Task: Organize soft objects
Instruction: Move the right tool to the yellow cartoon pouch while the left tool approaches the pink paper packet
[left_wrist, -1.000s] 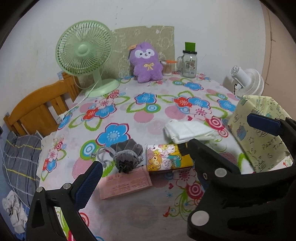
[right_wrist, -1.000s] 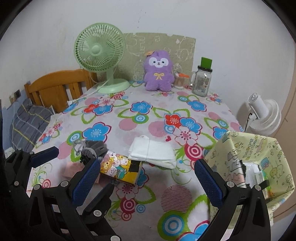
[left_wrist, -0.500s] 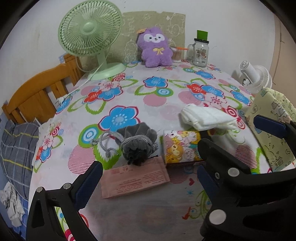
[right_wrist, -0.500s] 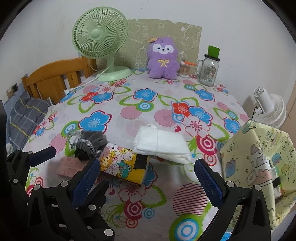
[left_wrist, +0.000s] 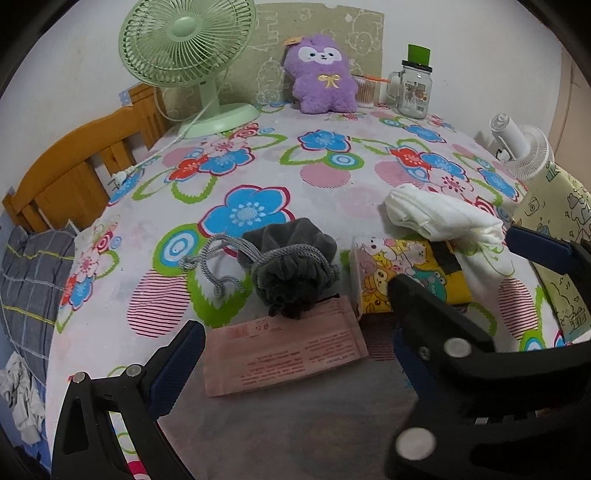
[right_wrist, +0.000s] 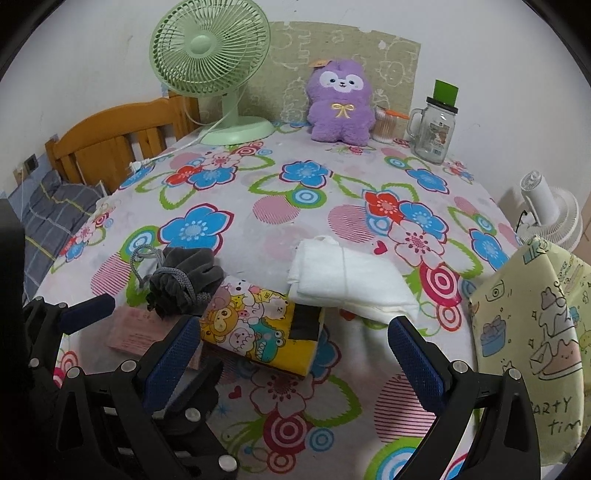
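A grey drawstring pouch (left_wrist: 291, 266) (right_wrist: 184, 277) lies on the flowered tablecloth (left_wrist: 321, 173), its lower end on a pink flat packet (left_wrist: 284, 350) (right_wrist: 135, 334). Right of it is a cartoon-print tissue pack (left_wrist: 402, 273) (right_wrist: 258, 325), then a folded white cloth (left_wrist: 439, 216) (right_wrist: 351, 277). A purple plush (left_wrist: 321, 75) (right_wrist: 341, 103) stands at the far edge. My left gripper (left_wrist: 295, 350) is open and empty, just before the pink packet. My right gripper (right_wrist: 291, 354) is open and empty, straddling the tissue pack's near end.
A green fan (left_wrist: 192, 48) (right_wrist: 214, 62), a glass jar mug (left_wrist: 413, 88) (right_wrist: 434, 134) and a toothpick holder (right_wrist: 384, 125) stand at the back. A yellow printed bag (right_wrist: 532, 332) is at the right edge, a white fan (right_wrist: 550, 210) behind it. A wooden chair (left_wrist: 74, 177) stands left.
Both grippers have moved forward and lower toward the pouch, packet and tissue pack, which now look larger. Nothing on the table has moved.
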